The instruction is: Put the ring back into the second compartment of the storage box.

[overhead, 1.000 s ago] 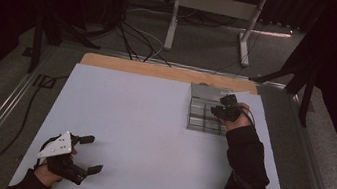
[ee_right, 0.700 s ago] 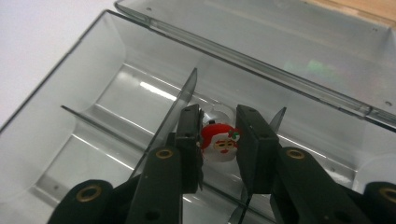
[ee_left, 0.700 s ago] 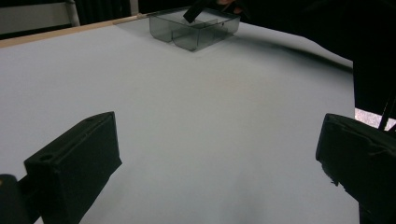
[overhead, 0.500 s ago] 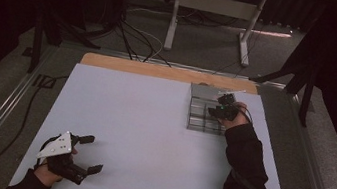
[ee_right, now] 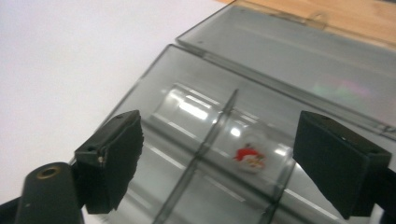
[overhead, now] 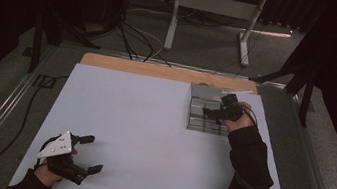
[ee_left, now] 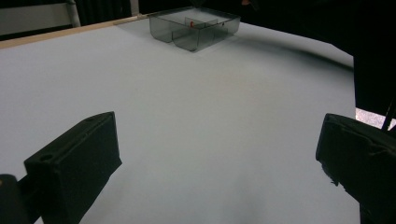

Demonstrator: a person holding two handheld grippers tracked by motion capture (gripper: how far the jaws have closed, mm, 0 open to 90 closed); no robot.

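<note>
A clear grey compartment box (overhead: 197, 121) (ee_left: 196, 32) lies at the far right of the white table, its lid (ee_right: 303, 51) folded back flat. In one compartment rests a small round clear piece with a red print (ee_right: 250, 157) (ee_left: 191, 25). My right gripper (overhead: 210, 113) (ee_right: 222, 144) hovers just over that compartment. Its jaws have just been opening and now stand wide apart, with the piece below them and untouched. My left gripper (overhead: 93, 154) (ee_left: 219, 154) rests open near the front left corner with nothing between its jaws.
A white sheet (overhead: 142, 121) covers the table, and a wooden strip (overhead: 160, 70) shows along its far edge. Metal rails run down both sides. Beyond the table are a stand's legs (overhead: 244, 45) and cables on the floor.
The right hand has shifted only slightly over the box. The left gripper has kept still.
</note>
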